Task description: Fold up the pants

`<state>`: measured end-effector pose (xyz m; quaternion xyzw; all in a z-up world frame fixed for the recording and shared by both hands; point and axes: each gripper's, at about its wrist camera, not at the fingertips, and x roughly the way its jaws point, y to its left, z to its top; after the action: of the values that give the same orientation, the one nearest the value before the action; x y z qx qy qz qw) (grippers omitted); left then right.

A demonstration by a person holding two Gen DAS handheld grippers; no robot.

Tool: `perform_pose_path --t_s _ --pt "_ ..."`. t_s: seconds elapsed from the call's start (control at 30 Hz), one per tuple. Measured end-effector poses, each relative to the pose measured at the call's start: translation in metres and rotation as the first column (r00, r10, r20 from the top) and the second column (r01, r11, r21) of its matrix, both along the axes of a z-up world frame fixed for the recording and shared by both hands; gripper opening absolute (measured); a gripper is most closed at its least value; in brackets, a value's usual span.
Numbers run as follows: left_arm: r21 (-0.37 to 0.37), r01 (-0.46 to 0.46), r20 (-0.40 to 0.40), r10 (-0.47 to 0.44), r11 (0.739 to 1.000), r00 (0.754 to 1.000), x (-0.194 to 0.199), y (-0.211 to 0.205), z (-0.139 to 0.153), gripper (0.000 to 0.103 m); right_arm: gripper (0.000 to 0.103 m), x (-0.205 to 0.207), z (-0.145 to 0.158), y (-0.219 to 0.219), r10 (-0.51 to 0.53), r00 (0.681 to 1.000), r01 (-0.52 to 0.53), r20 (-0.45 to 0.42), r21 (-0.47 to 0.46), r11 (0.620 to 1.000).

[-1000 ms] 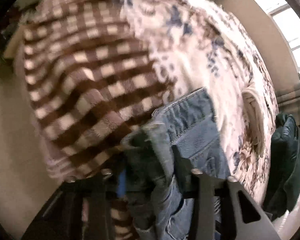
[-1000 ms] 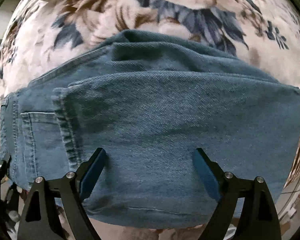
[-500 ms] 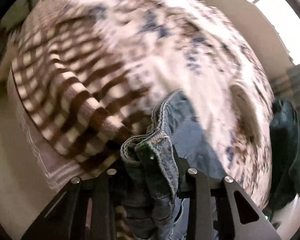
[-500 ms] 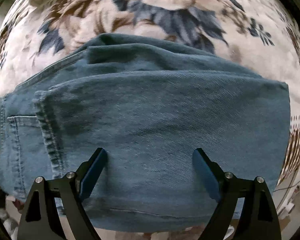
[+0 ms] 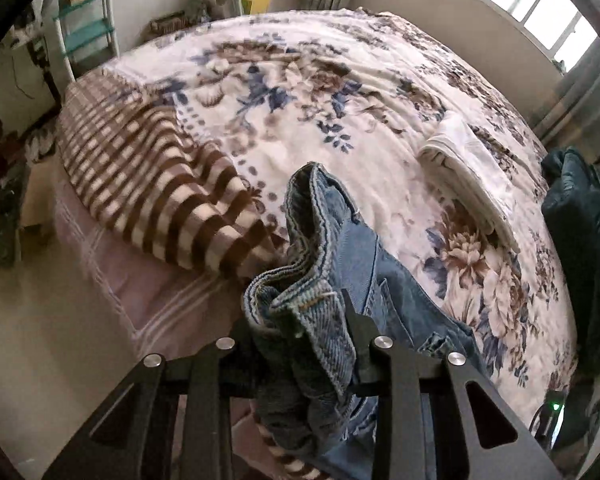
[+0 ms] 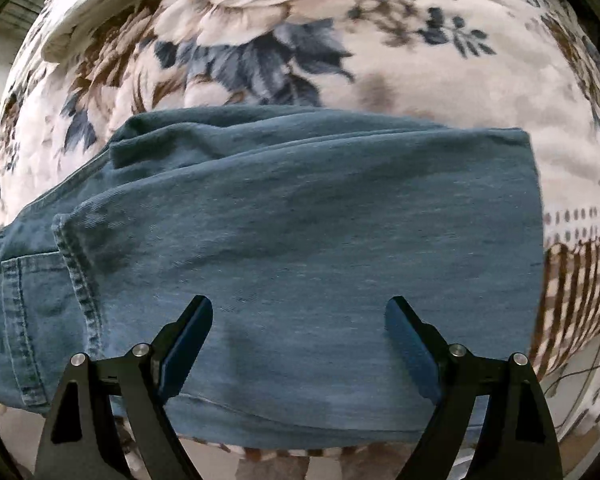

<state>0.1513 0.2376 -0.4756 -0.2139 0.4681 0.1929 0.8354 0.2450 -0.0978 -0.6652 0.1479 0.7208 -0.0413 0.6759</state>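
Blue denim pants lie folded on a floral bedspread, with a leg laid over the seat and a back pocket at the left. My right gripper is open just above the folded leg, its fingers apart and empty. In the left wrist view, my left gripper is shut on the bunched waistband of the pants and holds it lifted above the bed's near edge.
A brown striped blanket covers the bed's left corner. Folded white cloth lies on the bedspread at the right. A dark green bundle sits at the far right. A teal shelf stands by the wall.
My left gripper has lifted and pulled back with the waistband, so more of the bed shows. The right gripper has stayed open and shifted slightly over the folded leg.
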Motion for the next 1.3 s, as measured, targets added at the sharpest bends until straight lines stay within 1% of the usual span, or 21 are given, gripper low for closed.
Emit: perform_pose_path --t_s 0.07,0.17,0.3,0.37,0.47,0.5,0.57,0.63,0.67,0.7,0.83,0.93,1.0,1.03,1.07,1.1,1.13,1.17,1.2,1.27,1.3 --pt "0.055 0.029 0.022 -0.030 0.998 0.999 -0.002 -0.019 0.011 0.027 0.090 -0.002 0.000 -0.005 0.004 1.000 -0.004 0.001 0.008 1.000" --pt "0.093 0.108 0.070 -0.114 0.990 0.991 0.000 -0.052 0.024 0.026 0.090 -0.014 -0.002 -0.005 0.005 1.000 -0.005 -0.003 0.017 1.000" --pt "0.078 0.224 0.113 -0.232 0.971 0.966 0.009 -0.098 0.037 0.026 0.090 -0.030 0.003 -0.022 -0.007 1.000 0.007 0.007 0.006 1.000" --pt "0.062 0.286 0.123 -0.292 0.956 0.949 0.014 -0.121 0.039 0.026 0.090 -0.037 0.006 -0.059 -0.025 1.000 0.025 0.011 0.004 1.000" --pt "-0.006 0.406 0.117 -0.403 0.914 0.908 0.024 -0.162 0.029 0.026 0.090 -0.048 0.012 -0.099 -0.065 0.998 0.065 0.014 -0.004 0.998" --pt "-0.056 0.461 0.105 -0.454 0.886 0.885 0.030 -0.179 0.020 0.025 0.090 -0.054 0.014 -0.114 -0.081 0.997 0.081 0.017 -0.006 0.997" --pt "-0.088 0.534 0.073 -0.529 0.841 0.845 0.035 -0.208 0.004 0.025 0.090 -0.066 0.017 -0.145 -0.106 0.994 0.107 0.029 -0.020 0.994" --pt "-0.082 0.599 0.019 -0.600 0.797 0.800 0.037 -0.238 -0.015 0.025 0.090 -0.073 0.017 -0.168 -0.107 0.994 0.108 0.020 -0.057 0.993" --pt "-0.077 0.615 -0.003 -0.617 0.785 0.787 0.037 -0.249 -0.025 0.025 0.090 -0.078 0.014 -0.178 -0.103 0.995 0.104 0.012 -0.077 0.992" --pt "-0.061 0.645 -0.040 -0.647 0.762 0.761 0.037 -0.265 -0.038 0.025 0.090 -0.083 0.013 -0.189 -0.101 0.995 0.102 0.008 -0.092 0.991" --pt "-0.046 0.694 -0.135 -0.693 0.718 0.708 0.035 -0.301 -0.075 0.025 0.090 -0.100 0.008 -0.228 -0.104 0.995 0.103 0.000 -0.119 0.988" --pt "-0.039 0.728 -0.197 -0.720 0.684 0.666 0.028 -0.326 -0.099 0.025 0.090 -0.106 -0.005 -0.240 -0.112 0.994 0.111 0.001 -0.113 0.987" --pt "-0.038 0.756 -0.236 -0.742 0.653 0.628 0.021 -0.345 -0.114 0.025 0.090 -0.112 -0.007 -0.255 -0.122 0.993 0.122 0.001 -0.104 0.987" --pt "-0.043 0.765 -0.252 -0.748 0.643 0.614 0.019 -0.351 -0.123 0.025 0.090 -0.100 -0.015 -0.257 -0.125 0.992 0.124 -0.001 -0.102 0.987" --pt "-0.042 0.778 -0.273 -0.756 0.627 0.595 0.017 -0.356 -0.131 0.026 0.090 -0.102 -0.016 -0.264 -0.131 0.991 0.130 -0.002 -0.098 0.987" --pt "-0.027 0.791 -0.298 -0.760 0.611 0.577 0.015 -0.361 -0.135 0.027 0.090 -0.104 -0.017 -0.272 -0.139 0.990 0.139 -0.002 -0.088 0.986" --pt "-0.026 0.790 -0.301 -0.759 0.612 0.578 0.014 -0.362 -0.134 0.029 0.090 -0.094 -0.026 -0.271 -0.145 0.989 0.144 -0.004 -0.082 0.986" --pt "-0.034 0.782 -0.307 -0.751 0.623 0.585 0.016 -0.360 -0.129 0.034 0.090 -0.094 -0.024 -0.281 -0.152 0.988 0.152 -0.004 -0.071 0.986" --pt "-0.056 0.773 -0.309 -0.747 0.632 0.589 0.017 -0.358 -0.123 0.040 0.090 -0.097 -0.023 -0.290 -0.165 0.986 0.164 0.002 -0.049 0.985" --pt "-0.112 0.756 -0.301 -0.747 0.645 0.593 0.020 -0.352 -0.111 0.043 0.090 -0.096 -0.018 -0.300 -0.177 0.984 0.177 0.013 -0.012 0.984" --pt "-0.120 0.743 -0.289 -0.739 0.658 0.608 0.021 -0.346 -0.101 0.046 0.090 -0.098 -0.016 -0.306 -0.185 0.982 0.185 0.026 0.016 0.983"
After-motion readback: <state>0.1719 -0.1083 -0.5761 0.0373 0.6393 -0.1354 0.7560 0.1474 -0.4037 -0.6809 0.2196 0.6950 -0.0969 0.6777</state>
